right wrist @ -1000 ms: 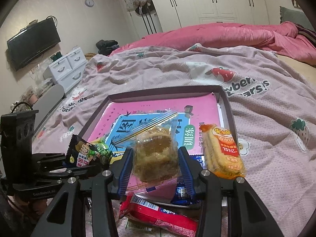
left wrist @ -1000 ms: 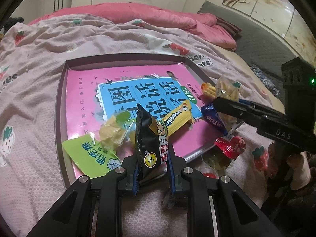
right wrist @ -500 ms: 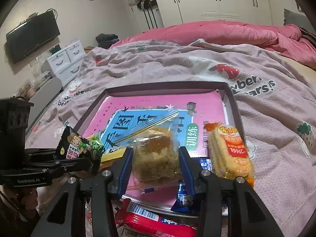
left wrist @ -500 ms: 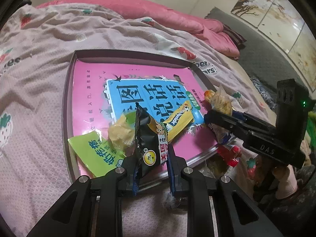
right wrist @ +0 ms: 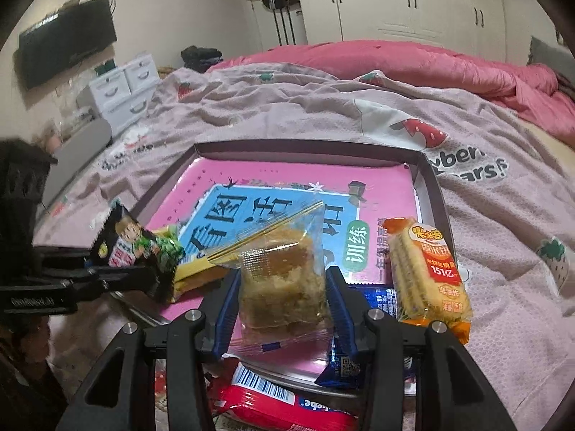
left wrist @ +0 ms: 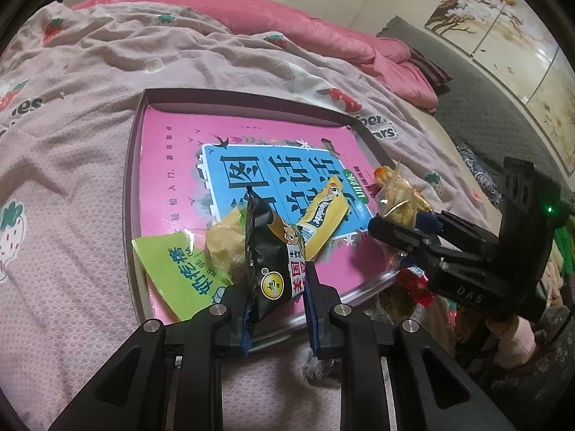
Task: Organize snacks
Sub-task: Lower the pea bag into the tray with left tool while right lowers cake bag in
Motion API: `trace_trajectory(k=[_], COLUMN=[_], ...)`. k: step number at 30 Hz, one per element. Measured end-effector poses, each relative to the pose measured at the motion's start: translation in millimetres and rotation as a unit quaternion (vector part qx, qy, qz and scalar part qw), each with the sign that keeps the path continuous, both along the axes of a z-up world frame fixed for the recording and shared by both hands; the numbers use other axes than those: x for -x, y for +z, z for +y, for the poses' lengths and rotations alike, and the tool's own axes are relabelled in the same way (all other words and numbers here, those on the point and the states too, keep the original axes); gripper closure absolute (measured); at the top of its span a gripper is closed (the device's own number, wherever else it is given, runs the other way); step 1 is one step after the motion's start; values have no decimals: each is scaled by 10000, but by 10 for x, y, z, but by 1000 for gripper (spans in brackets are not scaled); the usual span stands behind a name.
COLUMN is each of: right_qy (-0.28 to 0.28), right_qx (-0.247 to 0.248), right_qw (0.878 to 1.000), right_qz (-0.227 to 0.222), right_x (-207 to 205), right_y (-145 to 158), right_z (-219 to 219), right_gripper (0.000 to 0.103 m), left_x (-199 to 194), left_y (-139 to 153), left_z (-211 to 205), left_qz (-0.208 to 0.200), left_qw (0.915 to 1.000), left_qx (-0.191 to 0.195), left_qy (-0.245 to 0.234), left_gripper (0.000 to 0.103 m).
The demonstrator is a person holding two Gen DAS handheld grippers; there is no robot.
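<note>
A shallow dark-rimmed tray (left wrist: 133, 165) with a pink and blue book cover inside lies on the bed; it also shows in the right wrist view (right wrist: 429, 176). My left gripper (left wrist: 276, 305) is shut on a black snack packet (left wrist: 275, 255), held upright over the tray's near edge. My right gripper (right wrist: 284, 305) is shut on a clear-wrapped brown cake (right wrist: 284, 280) above the tray's near right part. A green packet (left wrist: 179, 269), a pale wrapped snack (left wrist: 224, 242) and a yellow bar (left wrist: 325, 215) lie in the tray.
An orange rice-cracker pack (right wrist: 427, 273) lies across the tray's right rim. A blue packet (right wrist: 341, 366) and a red packet (right wrist: 280, 409) lie by the near edge. The strawberry-print blanket (left wrist: 64, 186) surrounds the tray, with a pink duvet (right wrist: 413, 64) behind.
Both grippers have moved forward over the tray with their snacks still held. The right gripper has come closer to the left one.
</note>
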State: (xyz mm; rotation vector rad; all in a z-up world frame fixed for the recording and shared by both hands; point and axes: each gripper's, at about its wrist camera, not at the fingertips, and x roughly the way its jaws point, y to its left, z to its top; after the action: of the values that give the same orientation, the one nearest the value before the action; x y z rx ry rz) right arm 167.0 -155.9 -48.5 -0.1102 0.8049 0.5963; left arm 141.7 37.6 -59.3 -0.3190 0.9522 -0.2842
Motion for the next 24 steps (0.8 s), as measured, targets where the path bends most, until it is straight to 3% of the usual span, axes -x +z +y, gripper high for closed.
trace_trajectory(k=[15,24], right_qy=[-2,39], right_qx=[51,-43], right_qw=[10000,10000], right_qz=[10,28], right_x=[3,29], right_y=[-18,4], right_z=[5,-6], right_gripper=[54,52], left_x=[11,4], left_y=[-6,7], left_z=[74,151], left_qz=[7,-11], left_qw=[9998,9993], left_qx=[-129,-196], left_qy=[145,303], left_gripper=[74,61])
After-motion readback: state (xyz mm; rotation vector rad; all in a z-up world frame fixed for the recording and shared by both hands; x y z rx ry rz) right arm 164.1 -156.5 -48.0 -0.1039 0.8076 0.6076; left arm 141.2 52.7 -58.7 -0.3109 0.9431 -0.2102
